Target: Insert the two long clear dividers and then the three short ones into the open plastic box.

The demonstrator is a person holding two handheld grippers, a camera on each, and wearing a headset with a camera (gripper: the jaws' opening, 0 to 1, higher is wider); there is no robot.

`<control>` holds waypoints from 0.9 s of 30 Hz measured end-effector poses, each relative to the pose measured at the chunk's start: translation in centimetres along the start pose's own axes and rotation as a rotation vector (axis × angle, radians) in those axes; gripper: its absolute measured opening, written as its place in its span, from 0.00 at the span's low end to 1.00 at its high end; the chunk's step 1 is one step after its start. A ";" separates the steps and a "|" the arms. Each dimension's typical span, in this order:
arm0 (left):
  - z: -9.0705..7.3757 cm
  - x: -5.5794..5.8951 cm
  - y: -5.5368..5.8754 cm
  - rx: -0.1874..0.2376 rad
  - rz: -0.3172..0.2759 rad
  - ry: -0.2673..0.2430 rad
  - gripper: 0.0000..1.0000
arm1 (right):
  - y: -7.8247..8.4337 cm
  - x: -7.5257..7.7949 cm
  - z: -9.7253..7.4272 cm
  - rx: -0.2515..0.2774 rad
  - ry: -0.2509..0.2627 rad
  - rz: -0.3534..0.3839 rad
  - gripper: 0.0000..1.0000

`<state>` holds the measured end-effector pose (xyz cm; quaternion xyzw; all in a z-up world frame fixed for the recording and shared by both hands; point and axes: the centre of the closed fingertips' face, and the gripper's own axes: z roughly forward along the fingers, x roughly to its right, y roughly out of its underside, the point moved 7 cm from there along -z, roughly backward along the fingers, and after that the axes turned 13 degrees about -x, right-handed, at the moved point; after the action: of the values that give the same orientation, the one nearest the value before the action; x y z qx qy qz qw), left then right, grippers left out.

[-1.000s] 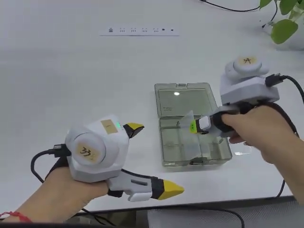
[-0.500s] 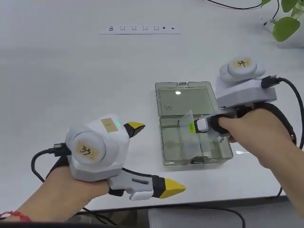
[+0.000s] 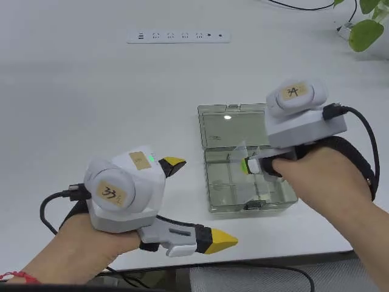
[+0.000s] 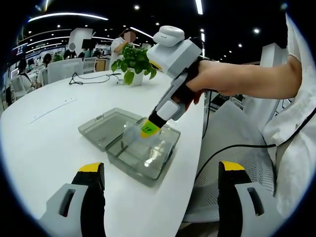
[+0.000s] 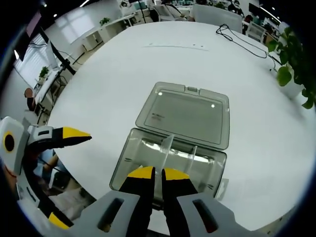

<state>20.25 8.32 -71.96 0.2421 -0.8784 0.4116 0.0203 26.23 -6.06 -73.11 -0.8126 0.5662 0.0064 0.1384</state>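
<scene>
The right tongs (image 3: 245, 165) hang over the open plastic box (image 3: 213, 194) and point down and leftward into its tray. Their two jaws stand almost together, with only a thin slit between them, and they grip a clear divider (image 5: 166, 142) by one edge. In the right gripper view this divider stands upright just ahead of the yellow tips and reaches down into the tray, crosswise to the long side of the box. Whether its lower edge already touches the bottom, I cannot tell. I also cannot tell whether it is a long piece or a short one, because the clear plastic is hard to see against the tray.

The box lies on the white desk (image 3: 91, 91), near the front edge. Its lid (image 3: 234, 128) is folded back flat on the desk, on the far side of the tray.

The left tongs (image 3: 198, 201) are low at the left, well apart from the box. Their jaws are spread wide and nothing is between them. In the left gripper view the box and the right tongs show between the two yellow tips, further ahead.

A hand (image 3: 322, 176) holds the right tongs from the right side, and a black cable (image 3: 364, 131) runs from their body. Far back on the desk lies a white power strip (image 3: 179, 36), and a green plant (image 3: 364, 30) is at the far right corner.
</scene>
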 end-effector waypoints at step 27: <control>0.1 -0.2 0.1 0.007 -0.011 0.000 0.97 | -0.5 -0.7 0.5 -0.003 -0.014 -0.069 0.07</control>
<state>20.39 8.42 -72.12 0.2470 -0.8755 0.4147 0.0219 26.53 -5.15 -73.39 -0.8319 0.5367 0.0080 0.1412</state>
